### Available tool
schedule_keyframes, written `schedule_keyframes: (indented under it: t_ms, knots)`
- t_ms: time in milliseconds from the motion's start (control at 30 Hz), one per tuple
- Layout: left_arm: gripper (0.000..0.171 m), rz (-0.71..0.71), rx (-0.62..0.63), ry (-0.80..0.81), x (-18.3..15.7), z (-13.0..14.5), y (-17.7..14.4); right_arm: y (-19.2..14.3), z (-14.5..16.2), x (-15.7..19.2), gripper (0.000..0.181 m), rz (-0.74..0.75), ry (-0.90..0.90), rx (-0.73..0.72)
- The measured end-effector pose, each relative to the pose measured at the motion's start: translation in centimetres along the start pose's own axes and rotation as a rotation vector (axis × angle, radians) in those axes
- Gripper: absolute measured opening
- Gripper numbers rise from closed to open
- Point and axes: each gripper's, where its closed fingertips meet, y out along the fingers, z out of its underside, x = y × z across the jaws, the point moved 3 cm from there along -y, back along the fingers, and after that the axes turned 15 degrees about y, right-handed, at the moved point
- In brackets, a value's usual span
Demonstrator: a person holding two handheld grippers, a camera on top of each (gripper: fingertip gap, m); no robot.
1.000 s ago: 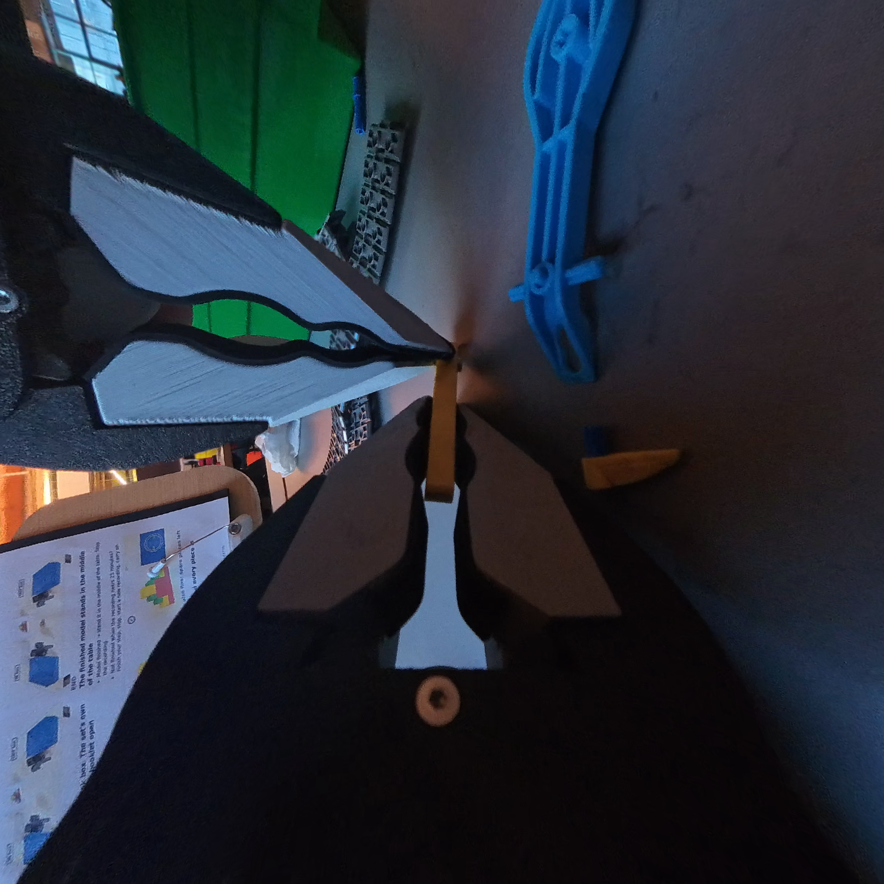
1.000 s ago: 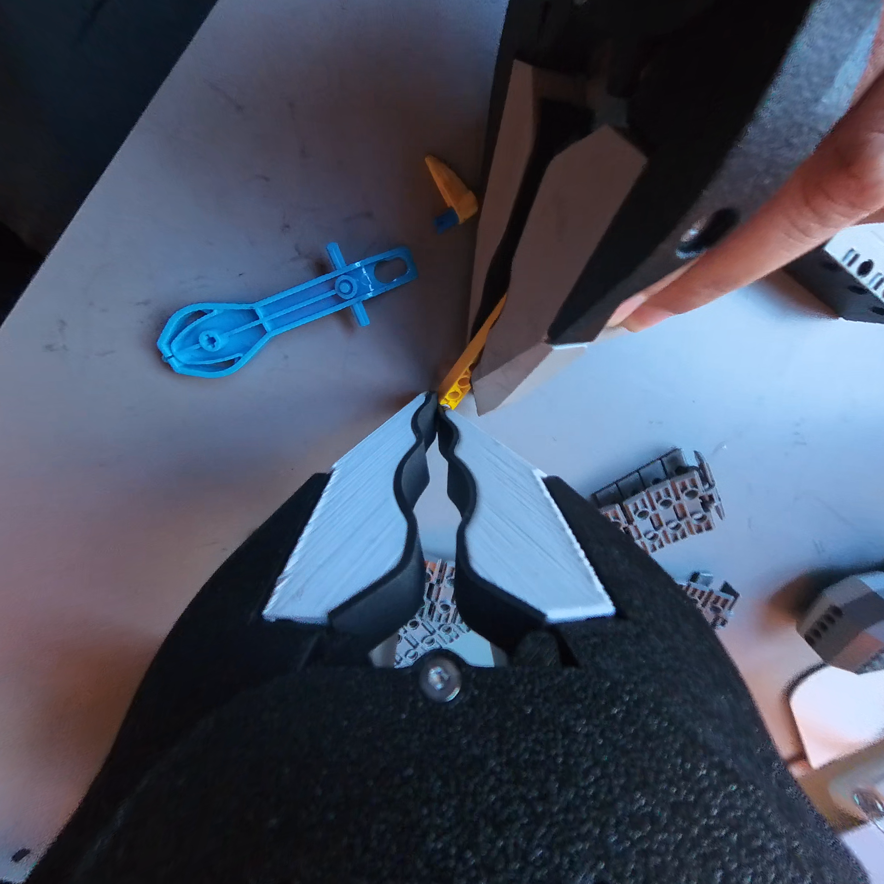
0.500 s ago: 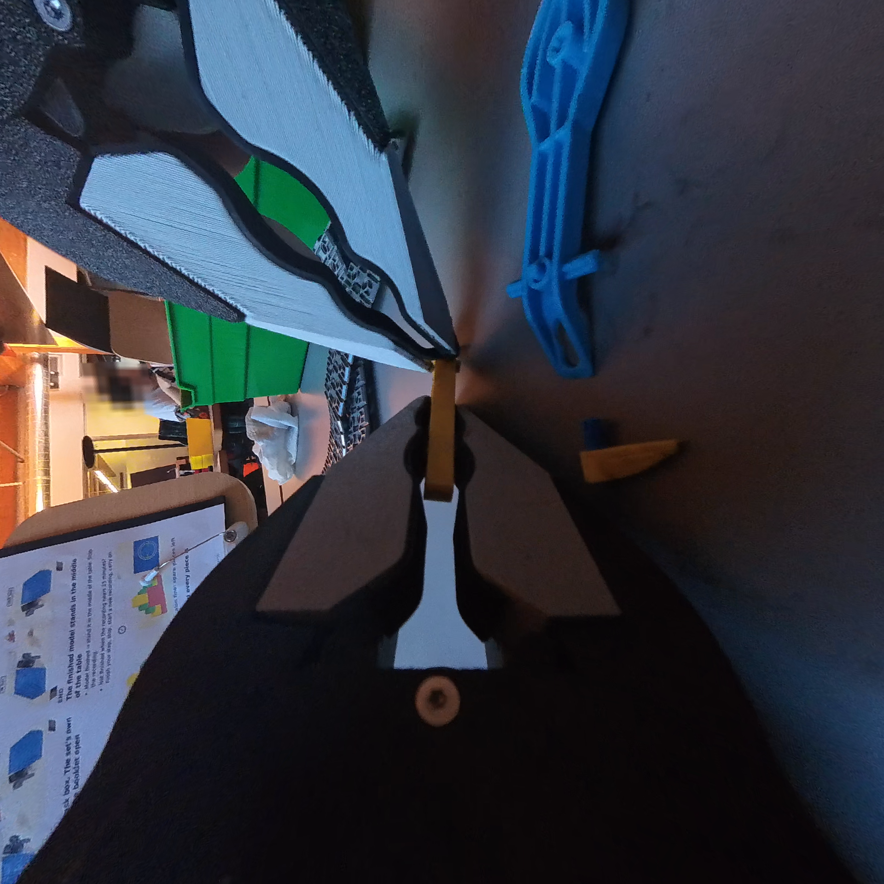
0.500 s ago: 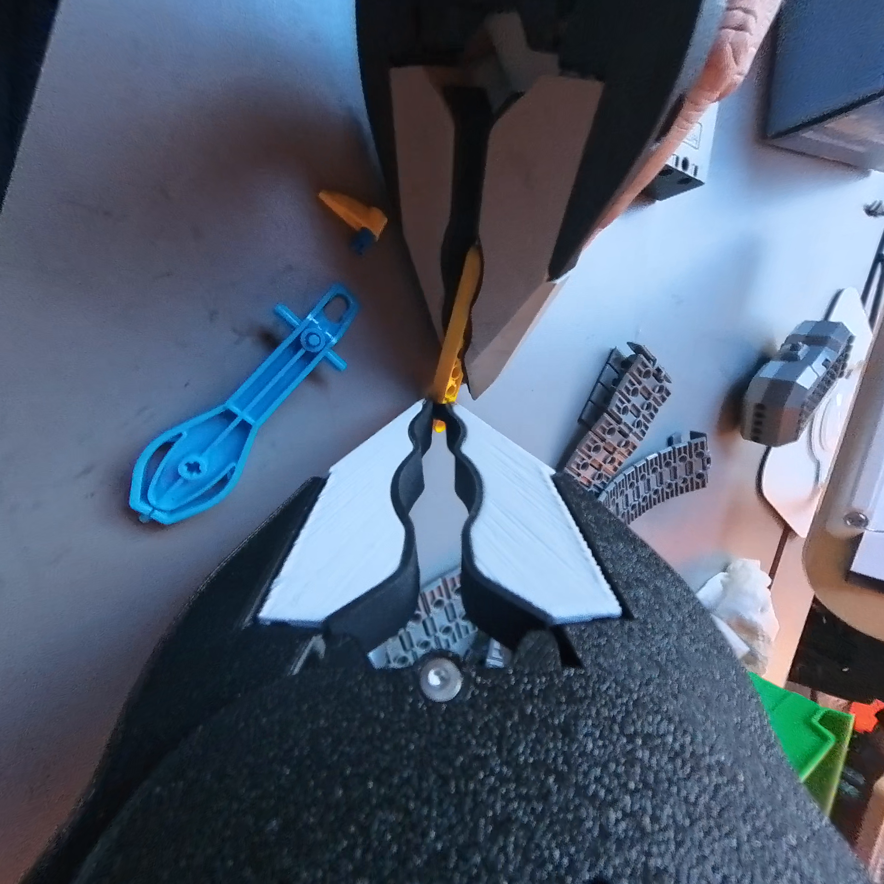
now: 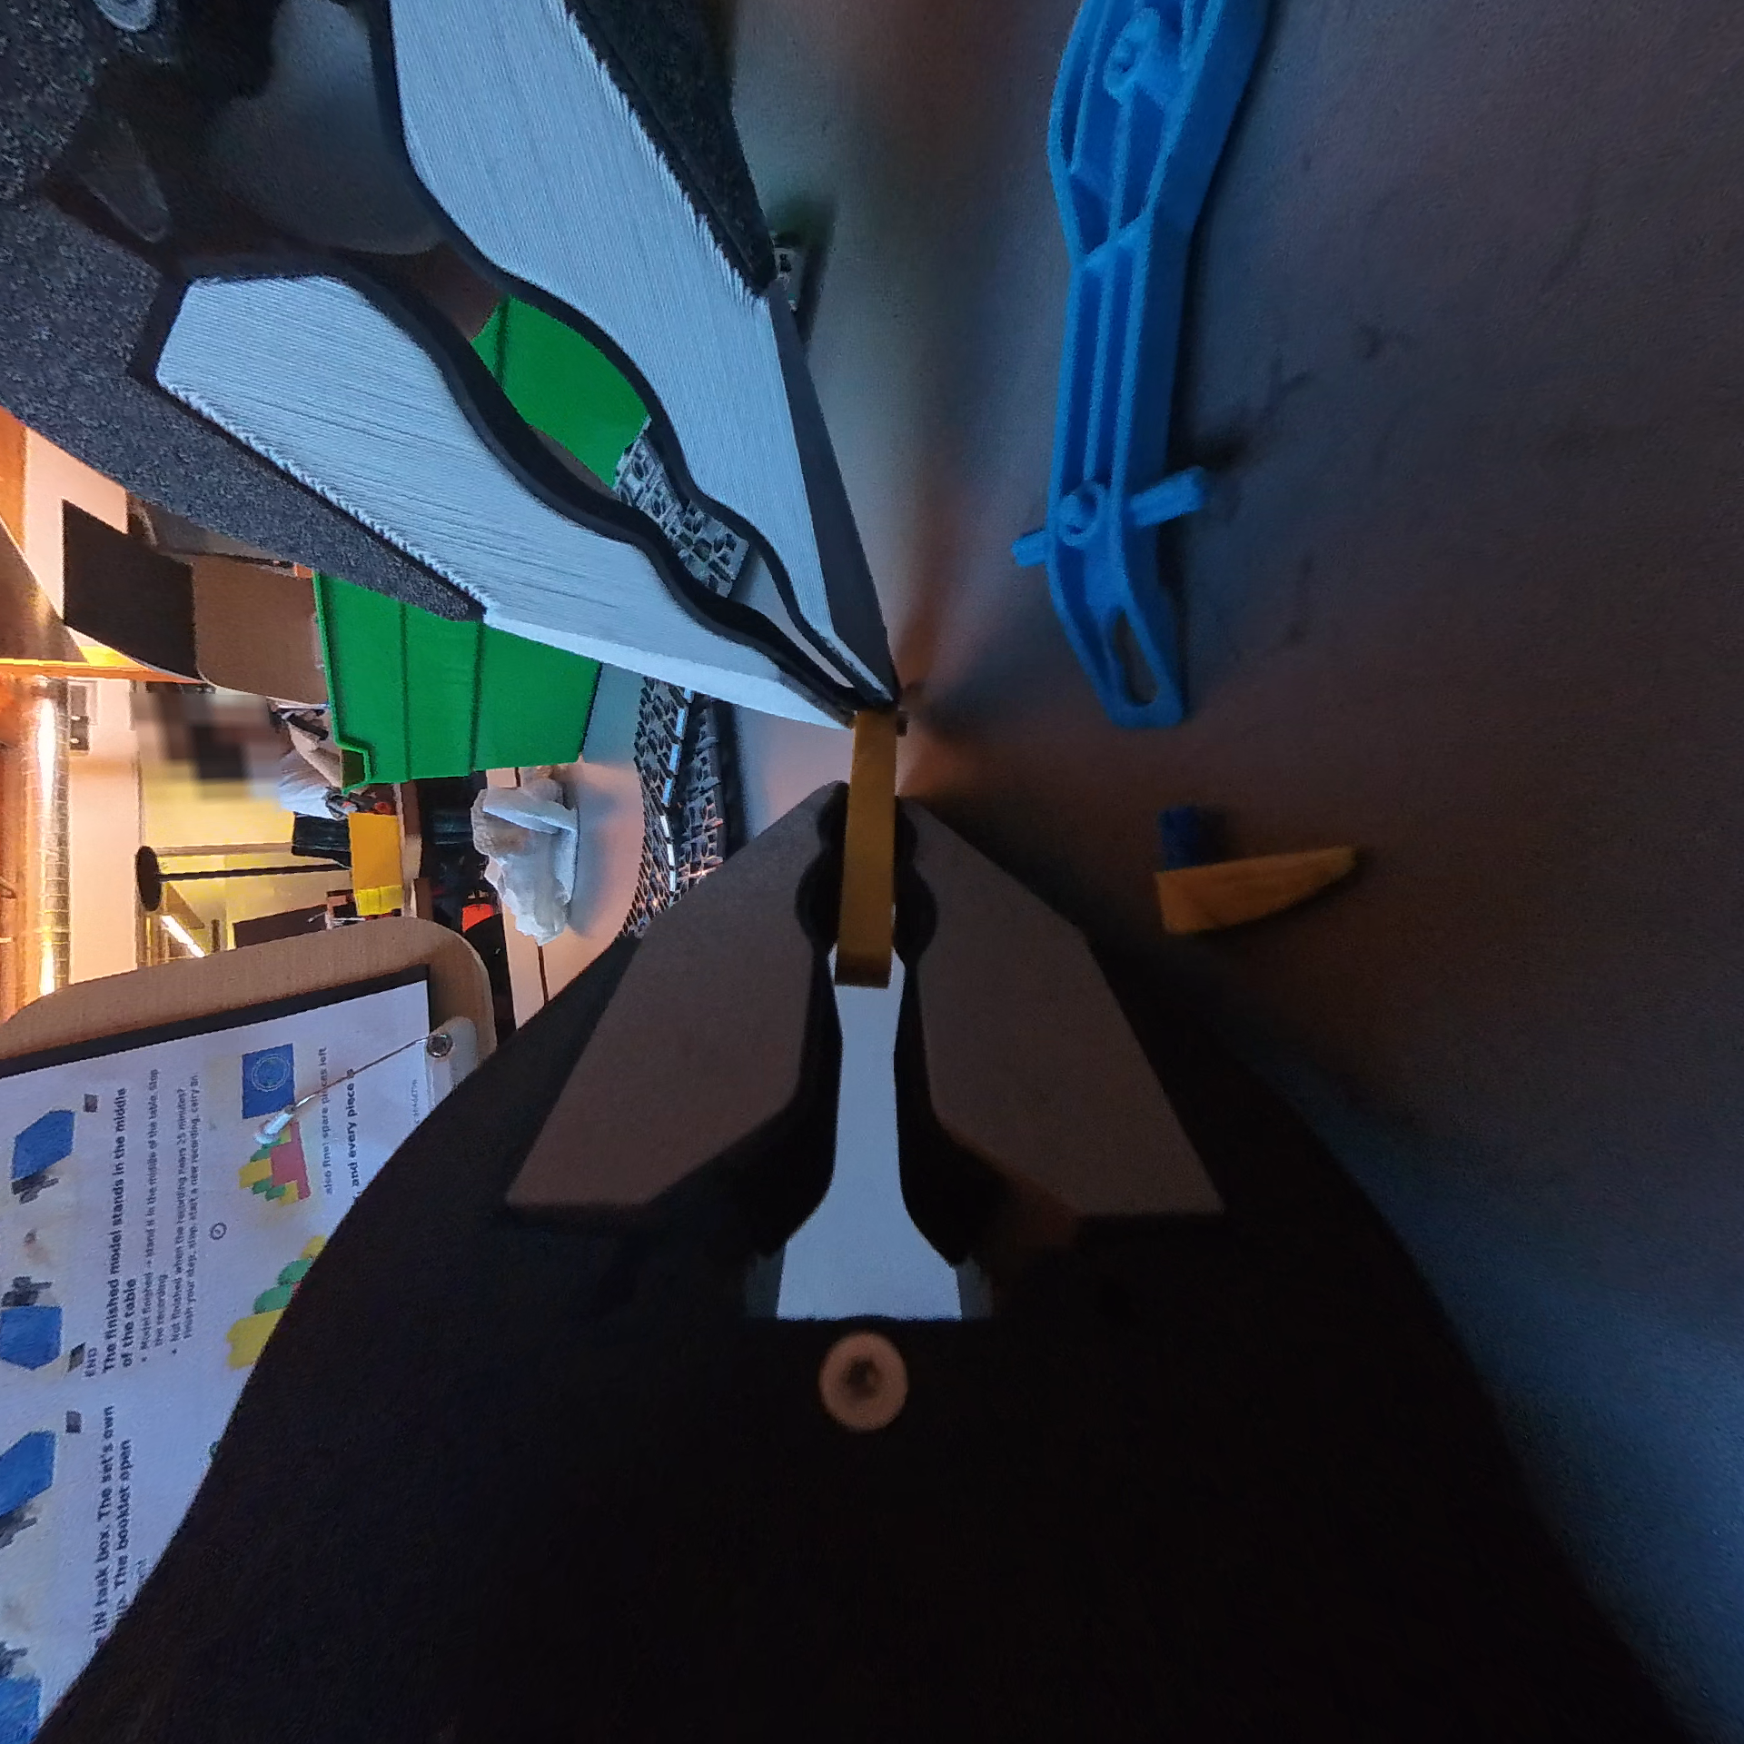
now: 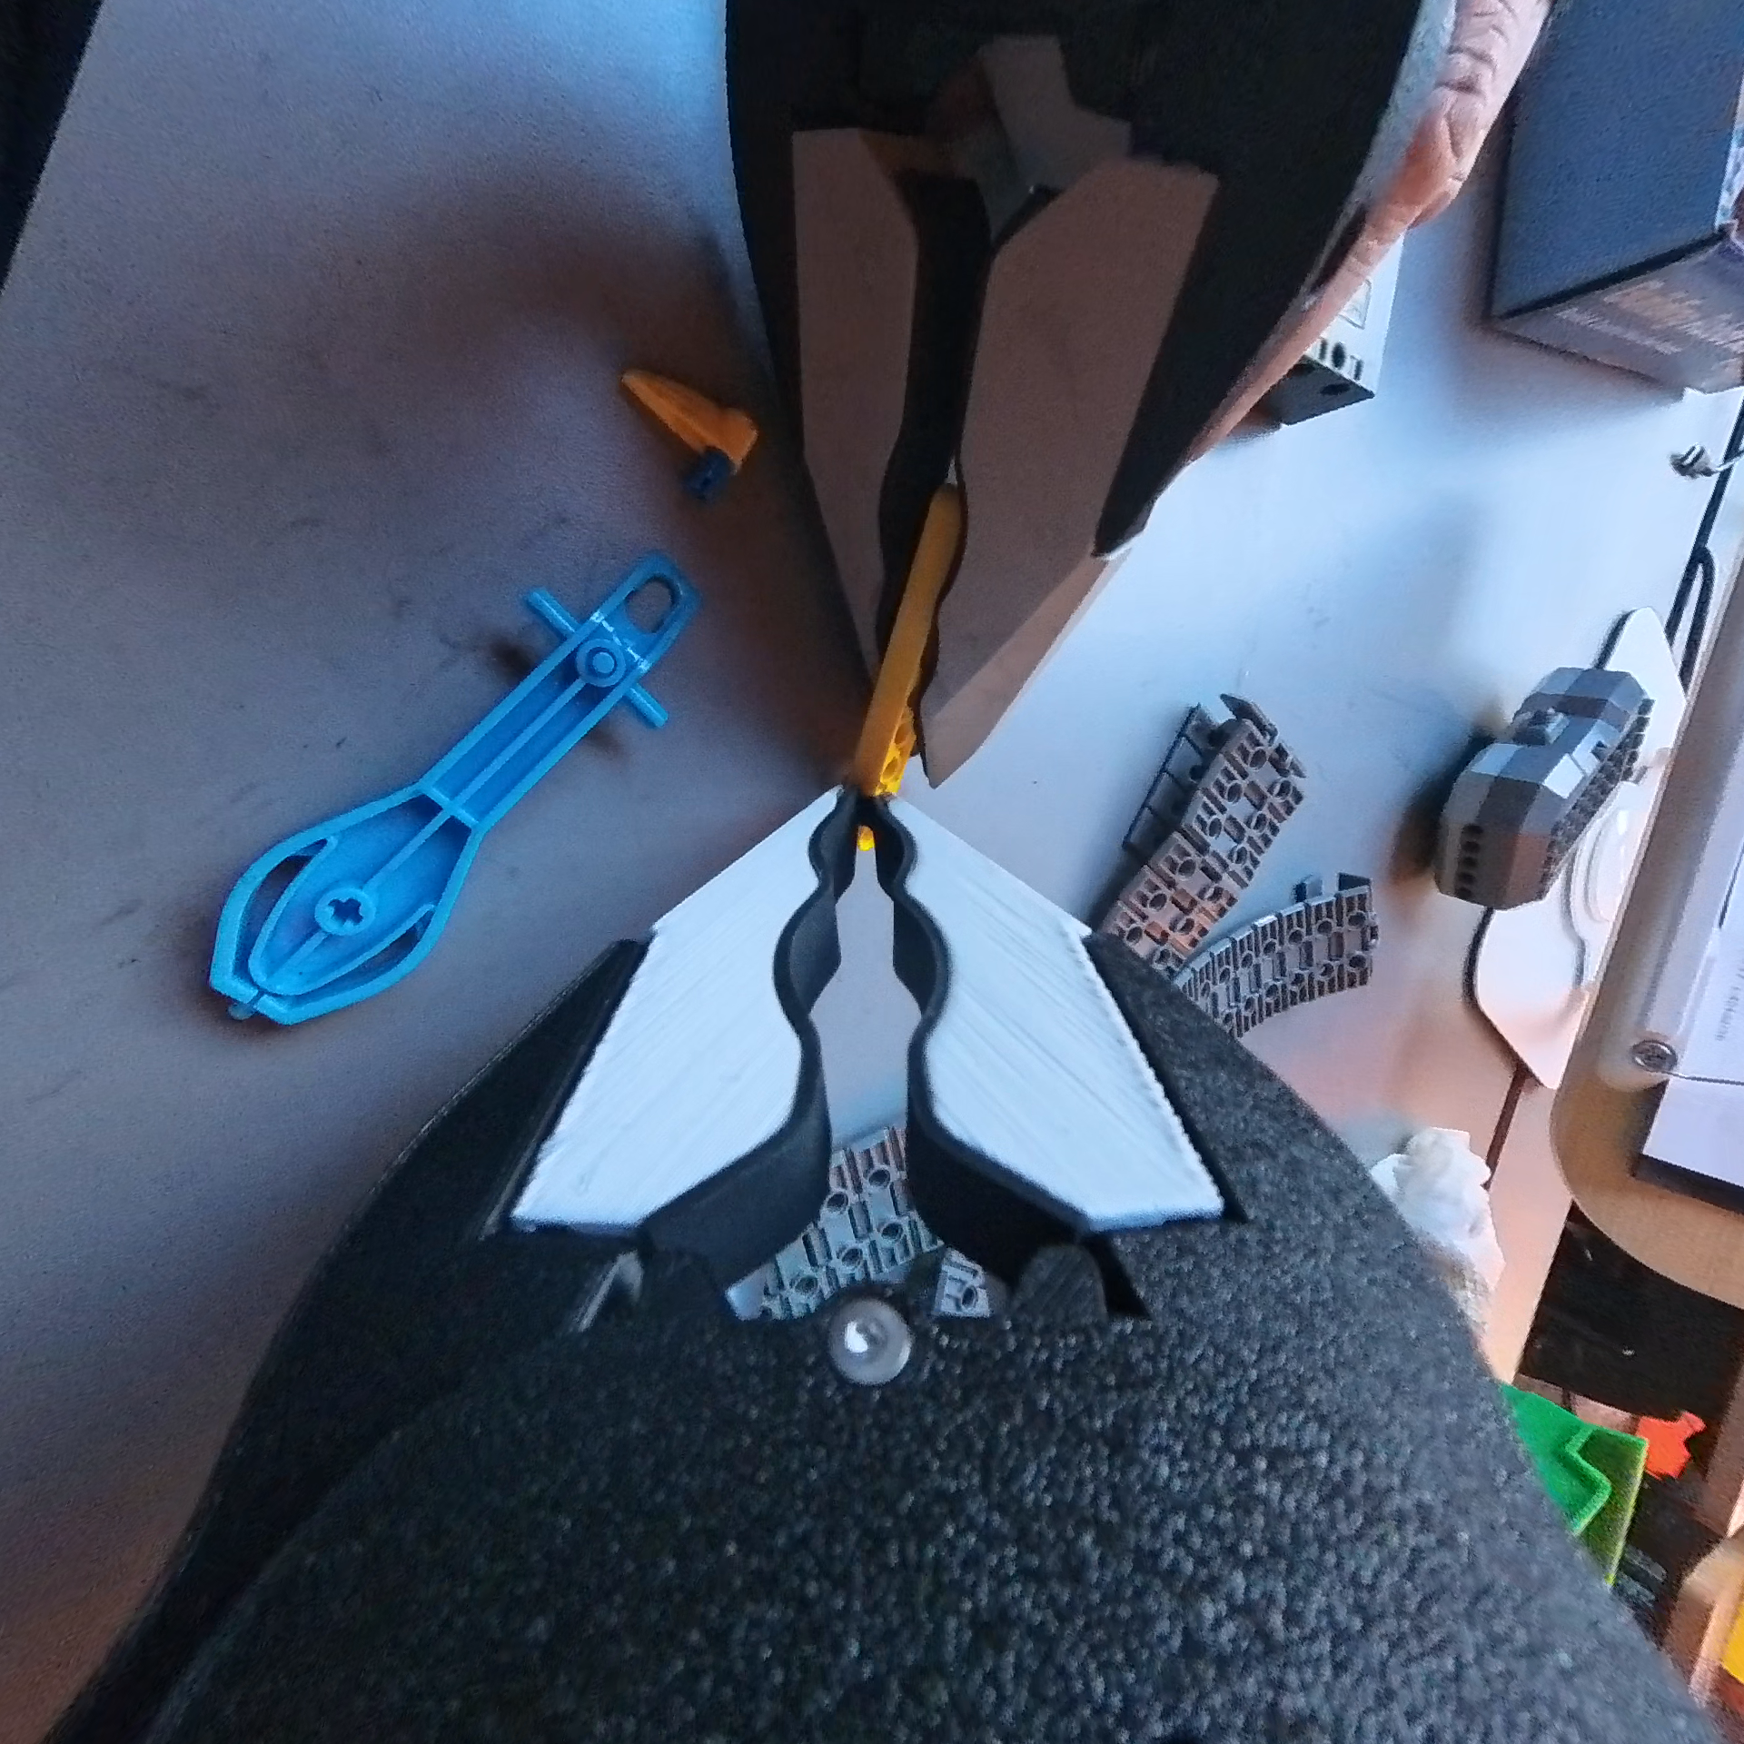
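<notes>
Your left gripper (image 5: 863,812) is clamped on a thin yellow beam (image 5: 866,849), which runs lengthwise between its fingers and sticks out past the tips. Your right gripper (image 6: 863,802) pinches the beam's far end right at its fingertips; further back its fingers stand apart. The two sets of fingers meet nearly tip to tip above the worktop (image 6: 283,283).

Just beside the left gripper's fingers on the worktop: a small yellow wedge piece with a blue pin (image 6: 694,425). Past it lies a blue plastic tool (image 6: 444,812).

To the other side of the fingers lie curved grey tread segments (image 6: 1217,849), then a grey brick assembly (image 6: 1538,783).

Farthest out: a green bin (image 5: 453,689), crumpled tissue (image 5: 528,849) and a printed instruction sheet (image 5: 142,1227) on a board. It carries text, not repeated here.
</notes>
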Motion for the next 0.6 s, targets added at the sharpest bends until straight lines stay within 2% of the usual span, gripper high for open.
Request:
schedule_keyframes:
  t_ms: [600]
  knots:
    - [0.006,0.019,0.002,-0.041,0.12,0.02,-0.01,0.05,-0.18,-0.07,0.0,-0.032,-0.106,0.045]
